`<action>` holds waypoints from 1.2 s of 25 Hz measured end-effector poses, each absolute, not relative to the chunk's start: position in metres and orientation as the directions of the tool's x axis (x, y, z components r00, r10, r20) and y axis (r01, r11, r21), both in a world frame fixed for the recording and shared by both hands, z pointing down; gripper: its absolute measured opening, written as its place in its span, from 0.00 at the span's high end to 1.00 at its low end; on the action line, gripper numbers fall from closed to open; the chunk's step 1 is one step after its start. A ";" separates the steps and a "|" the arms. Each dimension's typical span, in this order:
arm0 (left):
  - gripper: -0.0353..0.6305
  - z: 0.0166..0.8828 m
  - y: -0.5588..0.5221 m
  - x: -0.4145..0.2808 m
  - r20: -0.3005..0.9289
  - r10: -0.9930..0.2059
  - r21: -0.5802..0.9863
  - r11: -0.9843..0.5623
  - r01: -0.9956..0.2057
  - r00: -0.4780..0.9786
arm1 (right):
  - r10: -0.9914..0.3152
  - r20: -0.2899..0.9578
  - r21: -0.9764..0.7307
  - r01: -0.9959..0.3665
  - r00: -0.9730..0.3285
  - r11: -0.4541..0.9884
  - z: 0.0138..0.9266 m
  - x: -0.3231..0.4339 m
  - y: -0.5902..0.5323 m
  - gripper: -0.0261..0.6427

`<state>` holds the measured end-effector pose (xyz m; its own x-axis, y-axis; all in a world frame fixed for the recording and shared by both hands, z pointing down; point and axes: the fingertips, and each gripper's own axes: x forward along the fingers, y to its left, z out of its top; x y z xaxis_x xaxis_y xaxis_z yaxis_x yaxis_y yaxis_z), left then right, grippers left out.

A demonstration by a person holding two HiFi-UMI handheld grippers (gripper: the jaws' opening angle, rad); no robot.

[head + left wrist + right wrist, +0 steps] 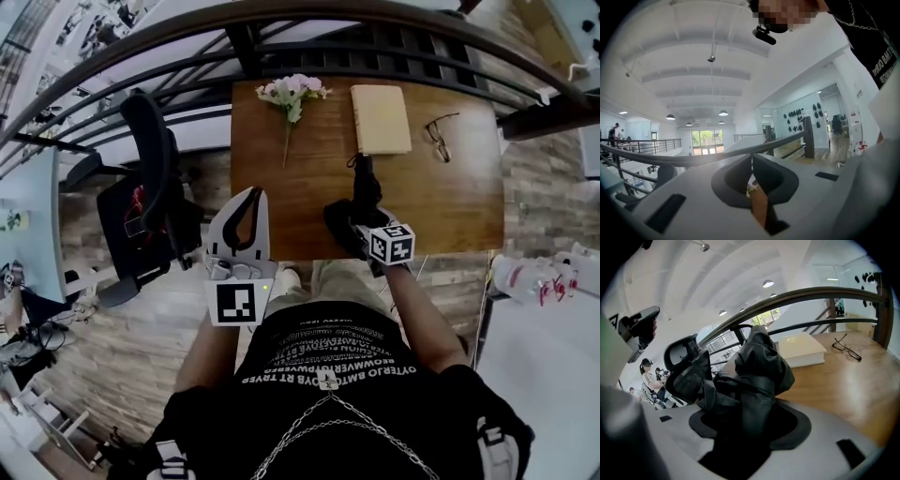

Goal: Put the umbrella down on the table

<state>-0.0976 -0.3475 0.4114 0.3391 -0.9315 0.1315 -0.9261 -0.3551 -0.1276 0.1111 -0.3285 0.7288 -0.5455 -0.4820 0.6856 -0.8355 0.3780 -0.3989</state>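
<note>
The right tool is clamped on the umbrella, a black folded one whose loose fabric bunches up and fills the space between the jaws in the right gripper view. In the head view the umbrella sits over the near edge of the wooden surface, about midway along that edge, with its slim end pointing toward the far edge. From these views it cannot be told whether the fabric is touching the wood or is just above it.

The left tool hangs just off the near left corner of the surface, beyond the wood and over the floor. Its jaws are together at the tips with nothing between them (the left gripper view shows only a thin slit behind the meeting tips).

Along the far edge lie three things, well apart from the umbrella. A small bunch of pale flowers lies toward the far left corner, its stem pointing at the near edge. A tan closed book lies near the middle, in line with the umbrella's slim end. A pair of glasses lies to the right of the book. A black office chair stands off the left edge, and a dark railing runs behind the far edge.
</note>
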 end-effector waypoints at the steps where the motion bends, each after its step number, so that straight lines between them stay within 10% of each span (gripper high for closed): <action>1: 0.90 0.413 -0.348 -0.098 0.134 -0.930 -0.129 -0.358 -0.925 0.342 | -0.476 0.693 -0.398 -0.838 -0.541 0.372 0.736 0.110 -0.329 0.55; 20: 0.90 0.413 -0.329 -0.109 0.117 -0.937 -0.103 -0.342 -0.934 0.330 | -0.346 0.823 -0.339 -0.879 -0.450 0.335 0.793 0.109 -0.328 0.42; 30: 0.90 0.380 -0.309 -0.123 0.062 -0.947 -0.115 -0.320 -0.940 0.314 | -0.504 0.738 -0.250 -0.876 -0.449 0.413 0.721 0.126 -0.322 0.42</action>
<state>-0.1232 -0.3095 0.3801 0.3144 -0.9473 0.0618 -0.9405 -0.3197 -0.1153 0.1258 -0.3218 0.7212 -0.4486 -0.5039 0.7381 -0.8757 0.4129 -0.2503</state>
